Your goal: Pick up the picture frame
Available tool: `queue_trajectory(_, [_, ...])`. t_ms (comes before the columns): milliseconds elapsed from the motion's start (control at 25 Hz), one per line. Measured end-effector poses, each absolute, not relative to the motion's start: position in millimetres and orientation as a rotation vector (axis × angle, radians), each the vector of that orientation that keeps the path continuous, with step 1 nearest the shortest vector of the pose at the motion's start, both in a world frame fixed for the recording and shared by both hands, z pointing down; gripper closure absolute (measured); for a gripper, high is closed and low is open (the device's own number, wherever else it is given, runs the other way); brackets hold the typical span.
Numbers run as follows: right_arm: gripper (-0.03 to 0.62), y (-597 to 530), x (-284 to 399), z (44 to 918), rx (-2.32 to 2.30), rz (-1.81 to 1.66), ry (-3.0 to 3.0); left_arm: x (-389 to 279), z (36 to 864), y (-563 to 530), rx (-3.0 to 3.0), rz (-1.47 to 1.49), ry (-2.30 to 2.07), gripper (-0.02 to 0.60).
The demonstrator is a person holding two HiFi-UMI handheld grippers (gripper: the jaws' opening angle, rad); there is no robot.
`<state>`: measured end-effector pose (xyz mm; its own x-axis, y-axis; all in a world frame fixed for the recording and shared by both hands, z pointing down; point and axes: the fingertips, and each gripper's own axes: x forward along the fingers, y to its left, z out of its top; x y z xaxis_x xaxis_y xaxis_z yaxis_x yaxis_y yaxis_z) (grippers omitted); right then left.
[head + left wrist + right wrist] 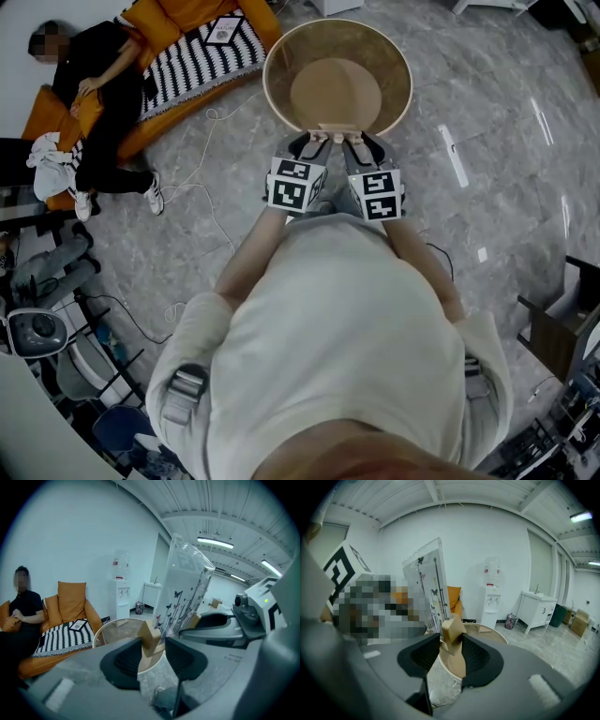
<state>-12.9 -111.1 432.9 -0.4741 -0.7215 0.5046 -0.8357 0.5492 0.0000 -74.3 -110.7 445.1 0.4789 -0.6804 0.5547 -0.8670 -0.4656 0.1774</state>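
Observation:
The picture frame (185, 585) is a clear upright pane printed with butterflies and flower stems, standing on two small wooden foot blocks. In the head view it shows edge-on (337, 137) at the near rim of the round wooden table (277, 58). My left gripper (153, 651) is shut on one wooden block (151, 637). In the right gripper view the pane (429, 590) rises from the other block (451, 630), and my right gripper (451, 651) is shut on that block. Both grippers (314, 141) (361, 141) sit side by side, pointing at the table.
A person (94, 84) sits on an orange sofa (183, 19) with a striped blanket at the far left. A white cable (211, 187) runs over the marble floor. A water dispenser (491, 597) and a white cabinet (536, 606) stand by the wall. Equipment crowds the lower left.

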Motion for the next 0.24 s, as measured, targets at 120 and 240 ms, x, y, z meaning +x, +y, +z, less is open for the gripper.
queue_trajectory(120, [0.448, -113.1, -11.9, 433.0, 1.261, 0.339, -2.337, -73.5, 445.0, -112.8, 2.292, 0.574, -1.287, 0.422])
queue_trajectory(240, [0.448, -113.8, -9.0, 433.6, 1.261, 0.334, -2.333, -71.7, 445.2, -113.1, 2.29, 0.576, -1.285, 0.422])
